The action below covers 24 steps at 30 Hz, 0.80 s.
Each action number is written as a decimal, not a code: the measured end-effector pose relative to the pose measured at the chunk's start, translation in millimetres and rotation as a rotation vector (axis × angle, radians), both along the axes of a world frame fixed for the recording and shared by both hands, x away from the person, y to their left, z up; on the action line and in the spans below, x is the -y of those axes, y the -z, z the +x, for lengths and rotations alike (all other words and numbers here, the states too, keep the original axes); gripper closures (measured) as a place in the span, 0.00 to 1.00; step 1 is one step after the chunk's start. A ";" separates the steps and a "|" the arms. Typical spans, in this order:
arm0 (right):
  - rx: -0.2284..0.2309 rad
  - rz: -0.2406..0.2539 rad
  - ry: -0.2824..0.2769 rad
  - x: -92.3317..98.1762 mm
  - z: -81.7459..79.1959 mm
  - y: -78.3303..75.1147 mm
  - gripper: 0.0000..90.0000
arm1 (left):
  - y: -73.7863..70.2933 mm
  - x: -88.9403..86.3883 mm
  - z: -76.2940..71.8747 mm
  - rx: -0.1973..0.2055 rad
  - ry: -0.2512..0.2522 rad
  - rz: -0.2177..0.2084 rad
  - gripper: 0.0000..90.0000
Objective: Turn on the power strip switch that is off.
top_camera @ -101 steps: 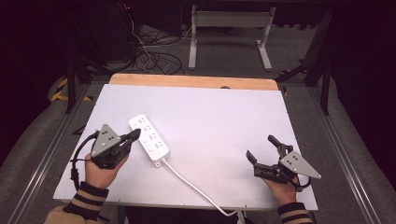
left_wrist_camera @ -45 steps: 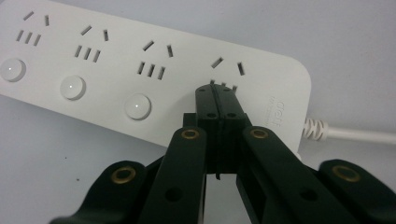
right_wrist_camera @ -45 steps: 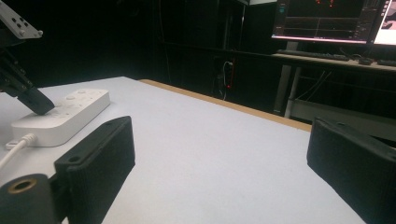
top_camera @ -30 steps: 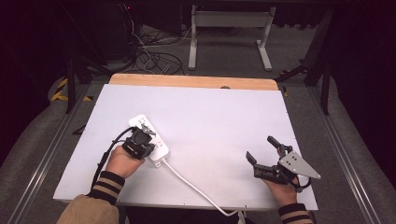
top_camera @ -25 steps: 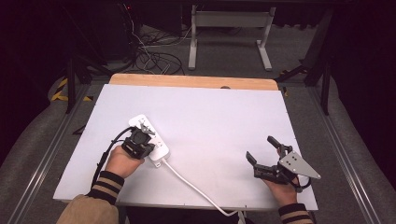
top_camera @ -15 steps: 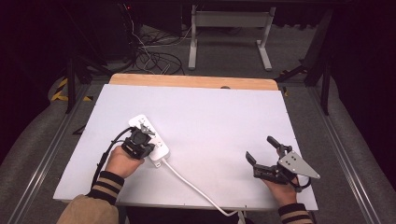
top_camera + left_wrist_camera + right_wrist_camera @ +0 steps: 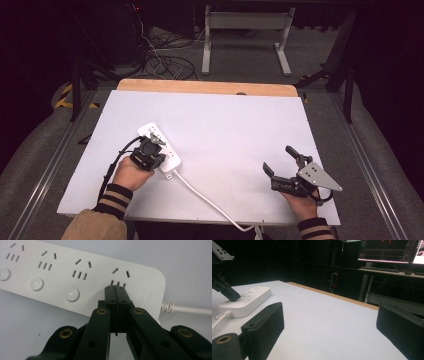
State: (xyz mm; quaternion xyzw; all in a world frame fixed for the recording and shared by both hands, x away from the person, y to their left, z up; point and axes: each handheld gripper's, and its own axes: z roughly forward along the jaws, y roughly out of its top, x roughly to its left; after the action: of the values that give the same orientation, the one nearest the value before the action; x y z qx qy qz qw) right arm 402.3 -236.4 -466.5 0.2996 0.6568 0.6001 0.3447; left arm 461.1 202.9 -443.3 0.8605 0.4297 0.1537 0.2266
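Observation:
A white power strip [image 7: 171,160] with several sockets and round buttons [image 7: 72,294] lies on the left half of the white tabletop [image 7: 240,125]. Its cord [image 7: 210,200] runs off the front edge. My left gripper [image 7: 153,147] is shut, jaws pressed together with nothing between them. Its tip [image 7: 115,288] rests on the strip's top, just below the socket nearest the cord end. In the right gripper view the same strip [image 7: 249,301] sits far left with the left gripper [image 7: 229,295] on it. My right gripper [image 7: 277,158] is open and empty near the front right corner.
The table's wooden back edge [image 7: 205,87] lies beyond the white top. Behind it are floor cables [image 7: 165,60] and a desk frame [image 7: 245,35]. A monitor [image 7: 387,251] glows in the dark background.
Since the oldest frame my left gripper has moved right, from beside the strip onto its cord end. Over the last second nothing has moved.

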 end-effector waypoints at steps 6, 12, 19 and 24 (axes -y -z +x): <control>-0.001 0.002 -0.001 0.0 0.0 -0.1 0.09 | 0.3 -0.2 -0.6 0.004 0.002 -0.001 1.00; -0.001 0.003 -0.001 -0.2 0.1 -0.1 0.09 | 0.3 -0.1 -0.9 0.006 0.002 0.001 1.00; -0.001 0.001 0.002 -0.2 0.2 -0.2 0.09 | 0.8 -1.0 -1.2 0.015 0.009 -0.003 1.00; -0.002 0.003 -0.002 -0.6 0.5 -0.1 0.09 | 1.1 -0.8 -2.9 0.024 0.016 0.005 1.00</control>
State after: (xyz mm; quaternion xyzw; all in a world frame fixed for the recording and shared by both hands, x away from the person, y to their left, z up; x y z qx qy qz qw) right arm 402.8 -235.8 -466.4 0.3001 0.6563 0.6012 0.3432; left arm 458.2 203.7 -444.4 0.8625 0.4196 0.1635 0.2308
